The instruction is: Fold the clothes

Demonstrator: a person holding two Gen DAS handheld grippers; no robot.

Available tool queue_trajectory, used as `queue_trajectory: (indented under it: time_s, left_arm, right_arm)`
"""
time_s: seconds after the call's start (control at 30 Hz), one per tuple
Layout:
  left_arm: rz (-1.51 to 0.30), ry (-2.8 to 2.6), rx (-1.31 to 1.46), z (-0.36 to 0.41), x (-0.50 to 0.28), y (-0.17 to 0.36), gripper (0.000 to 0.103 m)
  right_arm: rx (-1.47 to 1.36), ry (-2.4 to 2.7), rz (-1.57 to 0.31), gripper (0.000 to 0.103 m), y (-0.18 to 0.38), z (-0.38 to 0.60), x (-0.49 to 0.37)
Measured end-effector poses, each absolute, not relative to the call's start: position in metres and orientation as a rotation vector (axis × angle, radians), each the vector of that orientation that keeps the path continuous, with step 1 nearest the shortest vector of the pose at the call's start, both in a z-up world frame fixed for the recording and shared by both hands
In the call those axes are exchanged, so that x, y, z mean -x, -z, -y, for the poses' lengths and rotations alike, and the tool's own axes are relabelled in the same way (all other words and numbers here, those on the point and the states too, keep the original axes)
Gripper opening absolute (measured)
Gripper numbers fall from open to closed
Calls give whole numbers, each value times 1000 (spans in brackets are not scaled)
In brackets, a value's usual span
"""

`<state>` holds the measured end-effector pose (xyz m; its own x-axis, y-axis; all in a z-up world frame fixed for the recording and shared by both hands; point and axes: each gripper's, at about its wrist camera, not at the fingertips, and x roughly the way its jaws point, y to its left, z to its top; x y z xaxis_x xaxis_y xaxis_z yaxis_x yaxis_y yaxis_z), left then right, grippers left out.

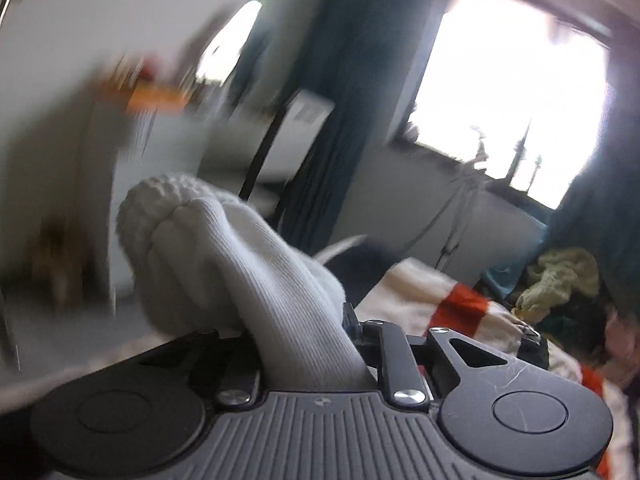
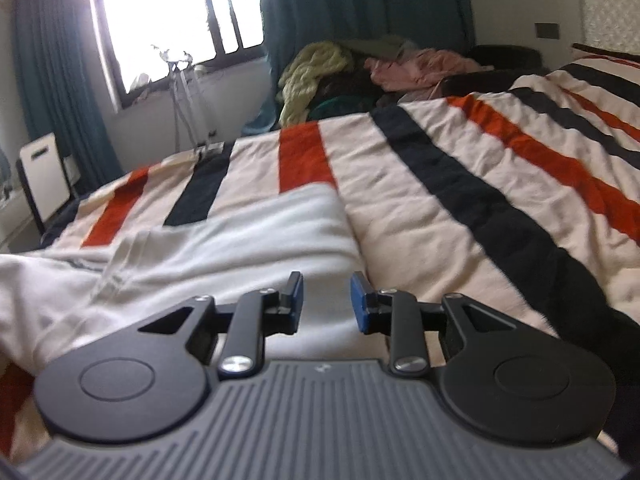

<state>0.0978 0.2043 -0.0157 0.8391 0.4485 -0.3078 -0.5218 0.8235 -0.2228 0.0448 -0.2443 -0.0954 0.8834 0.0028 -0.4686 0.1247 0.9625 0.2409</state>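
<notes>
My left gripper (image 1: pixel 304 336) was clamped on the white garment's ribbed cuff (image 1: pixel 224 256), which ran up toward the upper left of the frame. My right gripper (image 2: pixel 326 300) stood parted and empty over the garment's body (image 2: pixel 224 236), which lay nearer it on the striped blanket (image 2: pixel 460 184).

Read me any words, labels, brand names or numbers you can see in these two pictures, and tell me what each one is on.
None can be read.
Orange box on the cabinet: any print is lost to motion blur.
Small round mark on the left gripper's grey body: a symbol, no letters.
Same mark on the right gripper: too small to read.
Striped blanket and white garment: no text shows.
</notes>
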Motion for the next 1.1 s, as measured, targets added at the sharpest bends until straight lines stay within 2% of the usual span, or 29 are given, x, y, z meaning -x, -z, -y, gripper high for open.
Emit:
queue_trajectory:
  time_s: [0.23, 0.37, 0.5, 0.67, 0.77, 0.87, 0.9, 0.97, 1.03, 1.1]
  left_arm:
    - [14, -373, -102, -35, -94, -18, 18]
    - [48, -255, -288, 71, -95, -5, 18]
    - [19, -117, -406, 162, -93, 31, 18]
    - [-168, 92, -648, 254, -85, 111, 18]
    - [-247, 156, -767, 283, -81, 152, 19]
    - [-259, 152, -743, 280, -90, 154, 22]
    - [-278, 166, -724, 274, -99, 151, 26]
    - [-322, 229, -709, 262, -111, 145, 45]
    - [-326, 253, -791, 249, -105, 143, 77]
    - [-332, 311, -823, 230, -91, 129, 91]
  right_arm:
    - [-315, 173, -373, 30, 86, 262, -33]
    - [-387, 263, -321, 30, 83, 280, -28]
    - [-457, 379, -294, 30, 85, 302, -22]
    - [-594, 477, -240, 30, 93, 330, -14]
    - [-646, 502, -173, 39, 97, 342, -10]
    - [-680, 500, -148, 41, 102, 351, -10]
    - [-697, 500, -156, 41, 104, 354, -12]
    - [-728, 499, -170, 41, 107, 358, -15]
    - [-728, 487, -177, 41, 107, 358, -15]
    - [-728, 475, -185, 41, 107, 357, -16]
